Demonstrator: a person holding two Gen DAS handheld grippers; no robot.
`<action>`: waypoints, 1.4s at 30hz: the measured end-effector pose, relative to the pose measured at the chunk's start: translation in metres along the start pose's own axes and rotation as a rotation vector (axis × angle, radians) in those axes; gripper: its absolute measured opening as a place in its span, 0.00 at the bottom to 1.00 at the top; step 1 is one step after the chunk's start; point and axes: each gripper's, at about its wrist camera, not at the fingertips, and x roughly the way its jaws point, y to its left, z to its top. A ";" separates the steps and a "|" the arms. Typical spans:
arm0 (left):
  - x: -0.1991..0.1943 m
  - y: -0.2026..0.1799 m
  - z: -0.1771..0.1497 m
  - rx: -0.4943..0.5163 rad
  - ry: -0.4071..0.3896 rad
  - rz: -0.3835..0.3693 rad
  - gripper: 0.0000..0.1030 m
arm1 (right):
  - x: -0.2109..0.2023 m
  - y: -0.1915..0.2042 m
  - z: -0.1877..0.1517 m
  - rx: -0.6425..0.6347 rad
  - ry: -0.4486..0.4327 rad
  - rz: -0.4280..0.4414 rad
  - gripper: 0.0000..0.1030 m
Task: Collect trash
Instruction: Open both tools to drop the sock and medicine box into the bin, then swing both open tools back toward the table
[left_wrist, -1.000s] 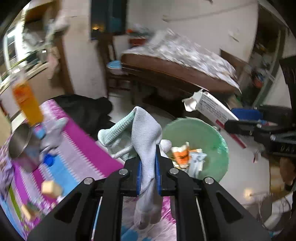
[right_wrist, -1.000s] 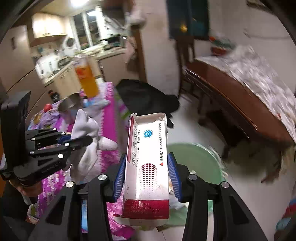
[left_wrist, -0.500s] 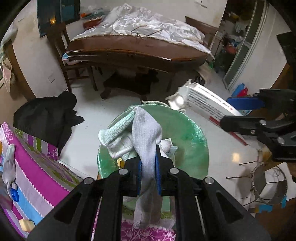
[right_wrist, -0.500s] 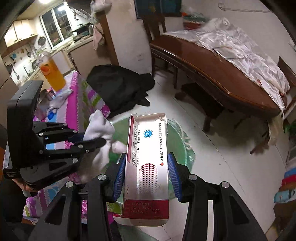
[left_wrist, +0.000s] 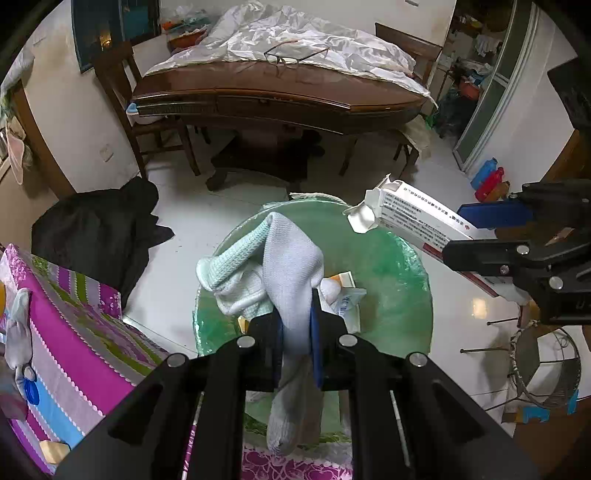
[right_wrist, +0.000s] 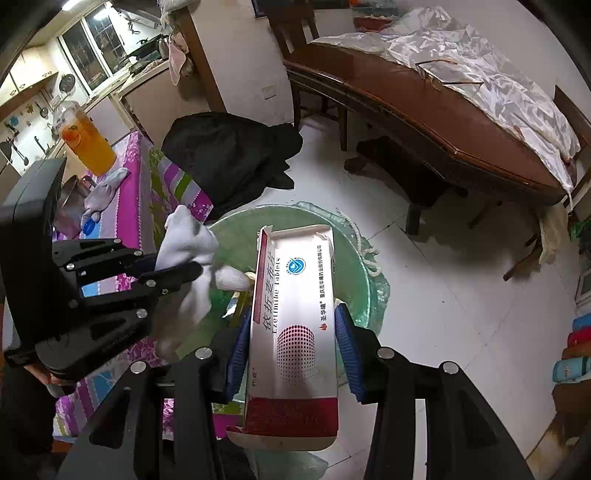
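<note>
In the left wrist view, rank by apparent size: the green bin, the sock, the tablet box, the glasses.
1. green bin
2. sock
3. tablet box
4. glasses
The sock sits nearest the camera, the glasses farthest, so true sizes are unsure.

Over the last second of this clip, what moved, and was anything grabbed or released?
Both grippers swung away from the purple-clothed table to hover over the green-lined bin, which now fills the view below them. Nothing was grabbed or released: the left gripper remains shut on the white sock, and the right gripper remains shut on the tablet box. The wrappers in the bin look unchanged.
</note>
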 end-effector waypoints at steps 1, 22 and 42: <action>0.001 0.001 0.000 -0.002 0.000 0.000 0.10 | 0.001 0.000 0.001 0.005 0.000 0.002 0.44; -0.002 0.009 -0.004 -0.024 -0.029 0.058 0.42 | 0.021 0.012 0.012 -0.026 -0.029 -0.054 0.56; -0.145 -0.009 -0.111 -0.169 -0.444 0.380 0.52 | -0.125 0.154 -0.093 -0.352 -0.813 -0.434 0.67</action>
